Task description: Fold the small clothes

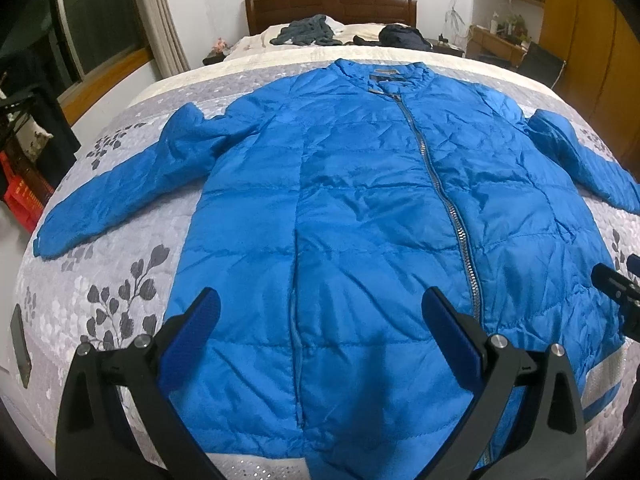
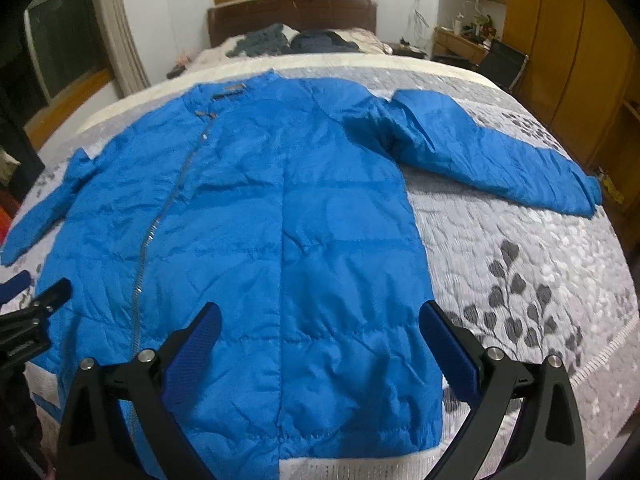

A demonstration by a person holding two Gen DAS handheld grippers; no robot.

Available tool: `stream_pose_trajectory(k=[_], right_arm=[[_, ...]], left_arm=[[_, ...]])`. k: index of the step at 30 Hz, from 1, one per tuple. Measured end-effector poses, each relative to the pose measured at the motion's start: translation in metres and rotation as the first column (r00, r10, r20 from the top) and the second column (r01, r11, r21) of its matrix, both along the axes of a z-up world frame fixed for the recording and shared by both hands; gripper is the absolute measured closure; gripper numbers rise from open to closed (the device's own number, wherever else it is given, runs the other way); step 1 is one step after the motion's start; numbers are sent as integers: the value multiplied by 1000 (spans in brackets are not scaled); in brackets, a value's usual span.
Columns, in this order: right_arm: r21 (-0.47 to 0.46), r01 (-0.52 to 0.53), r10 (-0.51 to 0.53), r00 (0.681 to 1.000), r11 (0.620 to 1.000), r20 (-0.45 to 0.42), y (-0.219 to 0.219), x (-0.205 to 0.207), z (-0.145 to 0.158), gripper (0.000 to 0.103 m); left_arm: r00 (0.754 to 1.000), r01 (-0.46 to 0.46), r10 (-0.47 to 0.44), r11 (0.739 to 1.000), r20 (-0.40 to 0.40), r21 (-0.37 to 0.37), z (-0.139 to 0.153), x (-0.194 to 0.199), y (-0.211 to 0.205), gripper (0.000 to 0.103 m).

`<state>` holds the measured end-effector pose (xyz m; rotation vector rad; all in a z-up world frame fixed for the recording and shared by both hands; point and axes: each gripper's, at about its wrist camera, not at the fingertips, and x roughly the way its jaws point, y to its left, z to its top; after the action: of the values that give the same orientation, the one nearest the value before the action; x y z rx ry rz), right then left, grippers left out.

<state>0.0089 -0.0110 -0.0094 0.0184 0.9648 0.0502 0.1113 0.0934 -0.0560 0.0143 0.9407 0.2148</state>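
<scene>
We have a blue jacket (image 1: pixel 360 216) spread flat on the bed (image 1: pixel 120 280), front up and zipped, its collar (image 1: pixel 384 74) toward the headboard end and its hem at the near edge, right under us. Its long axis runs from the near edge straight away toward the headboard. Both sleeves lie out to the sides: the left sleeve (image 1: pixel 120 192) angles toward the bed's left edge, the right sleeve (image 2: pixel 492 152) toward the right edge.

Our left gripper (image 1: pixel 320 312) hangs over the hem on the jacket's left half, its fingers (image 1: pixel 200 328) spread wide with nothing between them. Our right gripper (image 2: pixel 320 316) hangs over the hem on the right half, its fingers (image 2: pixel 448 344) likewise released and empty; its outer finger sits about at the jacket's right side edge. Neither appears to touch the cloth, though we cannot be sure of the height.

We judge that folding has not started. The zip (image 1: pixel 440 200) runs along the long axis and roughly splits the work: each sleeve lies ahead and outward of the gripper on its own side, so each is best reached by that gripper. A lengthwise fold would carry a sleeve and side panel across toward the zip. The fabric looks slick and puffy, so we expect a pinch may slip unless it gathers enough of it.

Dark clothes (image 1: pixel 308 32) lie heaped near the headboard, well apart from the jacket.
</scene>
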Motion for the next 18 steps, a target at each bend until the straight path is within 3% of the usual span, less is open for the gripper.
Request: stream_pose_trajectory(k=[4,8,13,18], right_arm=[[-43,-7,6,1000,999,-8,-13,11,2,4],[-40,72,-73,997,997,-25,-62,36,7,4],[-6,272,-272,959,962,-76,-173,80,3,4],[33,403,-394,906,915,-157,-273,116,-10,4]], left_arm=[[999,33,-33,999,-28,-25,-3,20,-7,3],[998,29,-31,999,-57,-37,-2,54,-18,3],[999,15,-16,999,-36,-47,8,104,-40,3],[999,37,-38,999,-29,-26,11,158,-81,3]])
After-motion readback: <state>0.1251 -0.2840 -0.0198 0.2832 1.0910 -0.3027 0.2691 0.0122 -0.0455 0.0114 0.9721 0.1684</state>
